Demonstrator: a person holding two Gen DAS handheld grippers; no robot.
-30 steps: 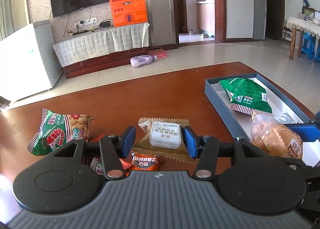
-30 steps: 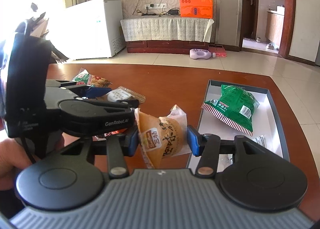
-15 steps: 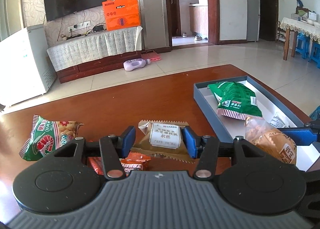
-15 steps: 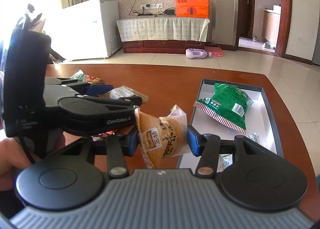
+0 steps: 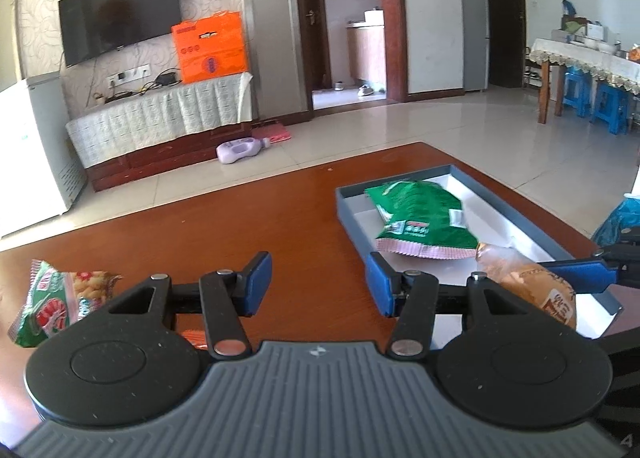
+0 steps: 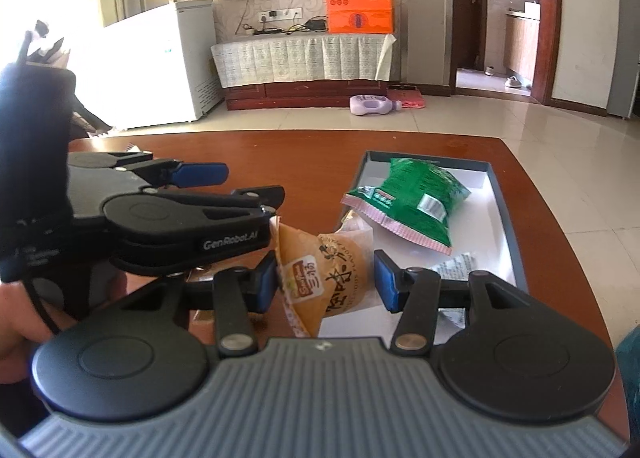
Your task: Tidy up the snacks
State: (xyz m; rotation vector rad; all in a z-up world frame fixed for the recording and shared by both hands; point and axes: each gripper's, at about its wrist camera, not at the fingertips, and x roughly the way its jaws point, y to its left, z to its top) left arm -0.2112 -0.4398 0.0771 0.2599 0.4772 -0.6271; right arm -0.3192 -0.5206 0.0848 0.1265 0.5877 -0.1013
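Observation:
My left gripper (image 5: 318, 282) is open over bare brown table, with nothing between its blue pads. A green-and-red cracker packet (image 5: 60, 302) lies to its left, and an orange packet (image 5: 196, 338) peeks out under its body. My right gripper (image 6: 326, 282) is shut on a bread bun in a clear wrapper (image 6: 328, 278), held at the near left corner of the grey tray (image 6: 428, 157). A green snack bag (image 6: 412, 197) and a small white sachet (image 6: 456, 262) lie in the tray. The left wrist view shows the tray (image 5: 396, 183), the green bag (image 5: 420, 217) and the bun (image 5: 532, 290).
The left gripper's black body (image 6: 160, 209) sits close beside the right gripper, held by a hand (image 6: 12, 322). A brownish packet (image 6: 200, 274) shows under it. The table's far edge (image 5: 280, 177) runs beyond the tray. Beyond are a TV stand, a white freezer and tiled floor.
The left gripper has swung right toward the tray; the gold packet that lay between its fingers has passed out of its view. The right gripper has carried the bun slightly nearer the tray.

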